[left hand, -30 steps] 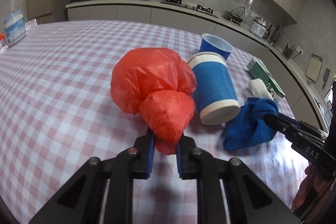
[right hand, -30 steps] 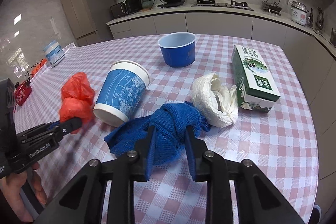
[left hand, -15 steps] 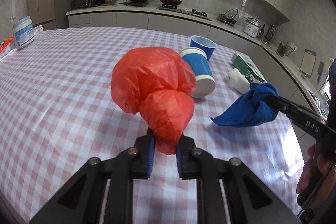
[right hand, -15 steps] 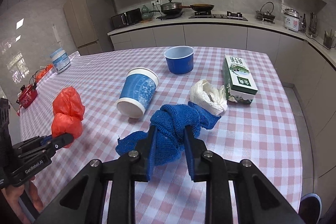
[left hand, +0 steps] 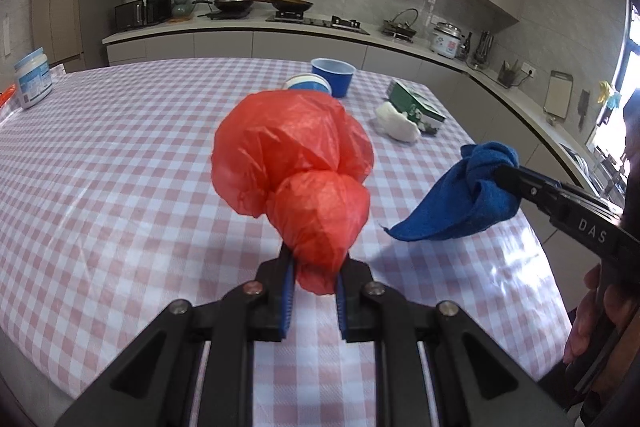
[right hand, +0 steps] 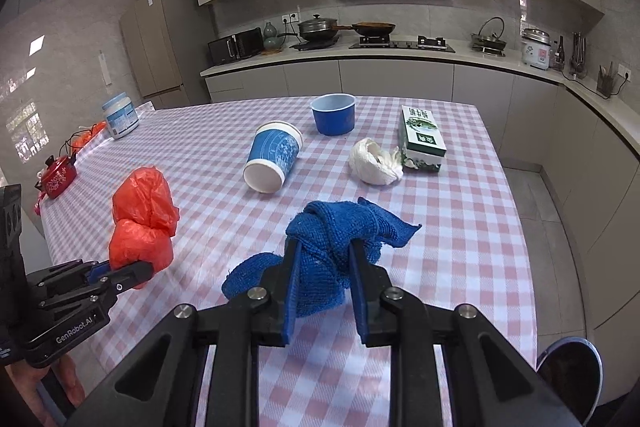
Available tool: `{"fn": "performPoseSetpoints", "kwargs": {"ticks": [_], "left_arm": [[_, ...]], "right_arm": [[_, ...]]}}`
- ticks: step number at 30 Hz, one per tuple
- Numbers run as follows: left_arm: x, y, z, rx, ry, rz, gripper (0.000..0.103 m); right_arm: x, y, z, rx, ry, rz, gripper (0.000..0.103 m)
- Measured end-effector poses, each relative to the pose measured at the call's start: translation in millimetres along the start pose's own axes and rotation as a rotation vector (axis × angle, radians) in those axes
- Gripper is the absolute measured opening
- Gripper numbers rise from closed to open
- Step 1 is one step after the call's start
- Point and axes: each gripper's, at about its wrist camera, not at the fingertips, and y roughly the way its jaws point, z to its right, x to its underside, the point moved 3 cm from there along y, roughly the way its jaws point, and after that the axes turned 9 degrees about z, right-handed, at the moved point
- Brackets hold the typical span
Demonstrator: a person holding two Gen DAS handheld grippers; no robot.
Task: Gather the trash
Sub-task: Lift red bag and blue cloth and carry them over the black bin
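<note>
The left gripper (left hand: 314,277) is clamped tight on the lower end of a crumpled red plastic bag (left hand: 294,169), held clear above the pink-and-white checked tablecloth (left hand: 112,163). The right gripper (right hand: 324,267) is closed firmly on a bunched blue knitted cloth (right hand: 334,247), also lifted off the cloth-covered table. Farther off lie a tipped blue-and-white paper cup (right hand: 274,157), a blue plastic bowl (right hand: 333,114), a wadded white tissue (right hand: 374,163) and a green carton (right hand: 422,139).
</note>
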Motion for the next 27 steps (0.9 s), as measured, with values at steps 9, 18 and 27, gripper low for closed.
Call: {"fn": "performPoseSetpoints", "kwargs": {"ticks": [9,18,27], "left_arm": [[10.2,-12.6,11.2,0.037,0.021,-0.013,0.018],[15.1,-15.4,21.5,0.066,0.033,-0.017,0.018],[24.9,-10.9,42.1,0.087,0.039,-0.031,0.018]], "right_arm": [[14.6,-28.2,-6.0,0.024,0.0,-0.006,0.021],[19.0,-36.4,-6.1,0.04,-0.013,-0.022,0.017],[37.5,-37.2,3.3,0.017,-0.005,-0.063,0.005]]}}
